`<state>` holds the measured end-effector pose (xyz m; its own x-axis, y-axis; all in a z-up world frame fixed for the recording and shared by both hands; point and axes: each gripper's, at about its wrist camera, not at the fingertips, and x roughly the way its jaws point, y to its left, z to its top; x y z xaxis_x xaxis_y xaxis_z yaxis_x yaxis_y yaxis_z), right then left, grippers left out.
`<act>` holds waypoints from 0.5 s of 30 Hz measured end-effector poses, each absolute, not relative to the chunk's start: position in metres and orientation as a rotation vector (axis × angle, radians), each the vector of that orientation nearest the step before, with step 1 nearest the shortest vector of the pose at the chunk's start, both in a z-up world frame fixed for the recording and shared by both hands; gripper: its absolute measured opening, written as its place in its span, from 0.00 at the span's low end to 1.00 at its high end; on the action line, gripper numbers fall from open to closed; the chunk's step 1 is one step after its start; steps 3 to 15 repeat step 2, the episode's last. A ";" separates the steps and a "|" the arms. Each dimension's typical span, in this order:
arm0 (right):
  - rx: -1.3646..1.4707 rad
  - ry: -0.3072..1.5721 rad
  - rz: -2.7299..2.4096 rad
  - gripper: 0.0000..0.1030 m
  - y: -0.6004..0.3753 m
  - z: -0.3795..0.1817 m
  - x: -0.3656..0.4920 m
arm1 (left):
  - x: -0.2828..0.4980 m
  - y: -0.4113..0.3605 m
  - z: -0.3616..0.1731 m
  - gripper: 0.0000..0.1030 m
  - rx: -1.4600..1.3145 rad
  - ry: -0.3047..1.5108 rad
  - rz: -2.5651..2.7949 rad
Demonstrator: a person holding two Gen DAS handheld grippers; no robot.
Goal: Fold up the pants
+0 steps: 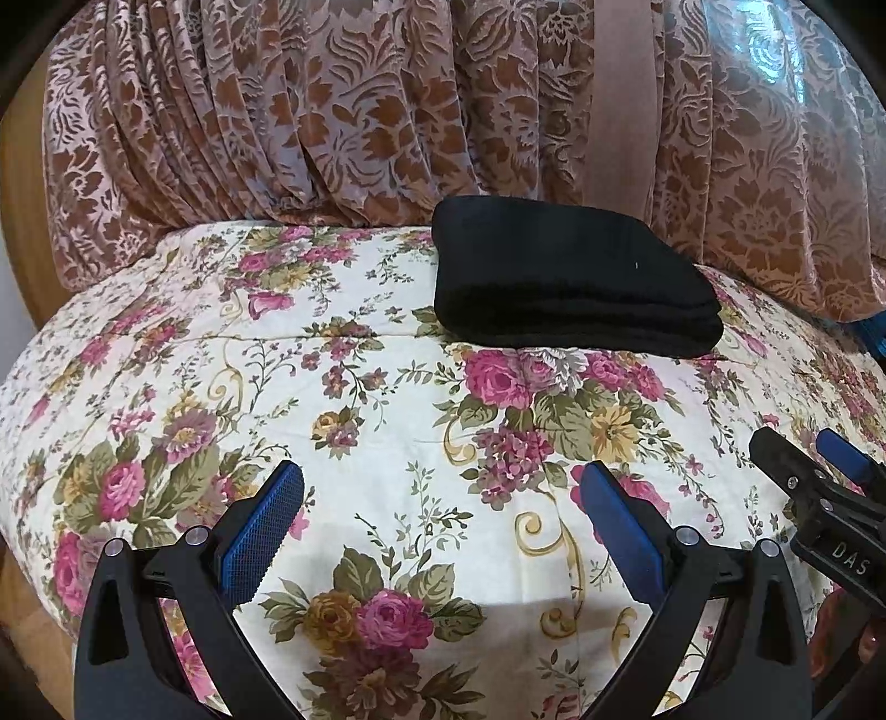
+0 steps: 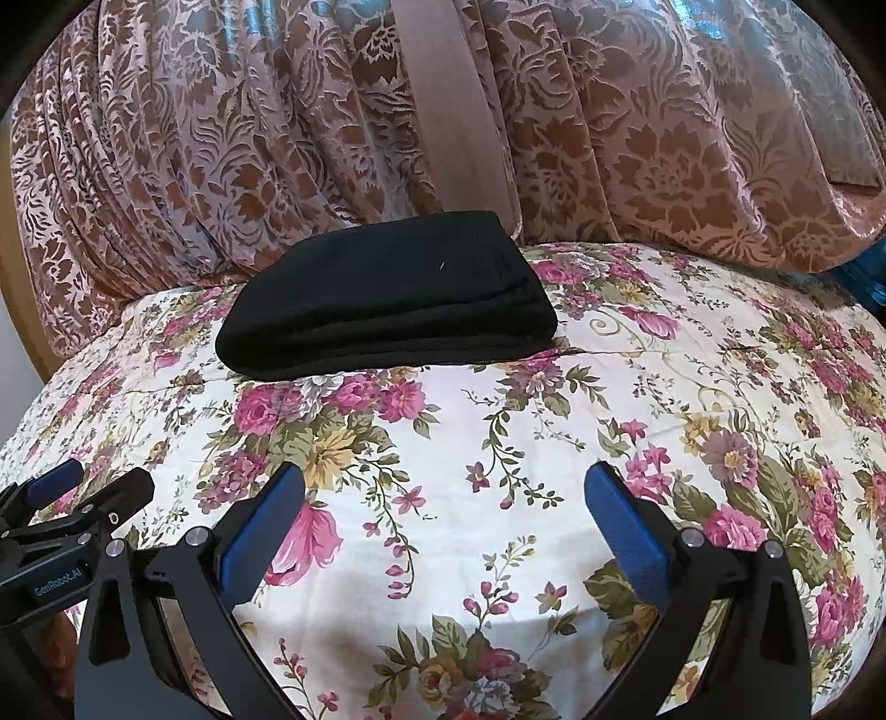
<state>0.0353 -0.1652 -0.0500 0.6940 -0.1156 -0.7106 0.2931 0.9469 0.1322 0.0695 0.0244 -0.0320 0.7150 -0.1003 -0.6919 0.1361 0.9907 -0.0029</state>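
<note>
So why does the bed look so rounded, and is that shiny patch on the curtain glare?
Left wrist view: the fisheye lens bulges the floral bedspread, corners go black, and light glares on the curtain at upper right. Right wrist view: same bulge, with sheen across the curtain's top; the folded black pants stay sharp.

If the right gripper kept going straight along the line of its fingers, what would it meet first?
Most likely the floral bedspread rising ahead of the open right gripper. The folded black pants lie farther off and left of centre; depth is uncertain.
</note>
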 end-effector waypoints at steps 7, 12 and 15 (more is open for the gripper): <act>0.242 0.777 -0.231 0.98 -0.166 -0.051 0.036 | 0.071 0.024 -0.035 0.96 0.049 0.774 -0.130; 0.242 0.777 -0.231 0.98 -0.166 -0.051 0.036 | 0.071 0.024 -0.035 0.96 0.049 0.774 -0.130; 0.242 0.777 -0.231 0.98 -0.166 -0.051 0.036 | 0.071 0.024 -0.035 0.96 0.049 0.774 -0.130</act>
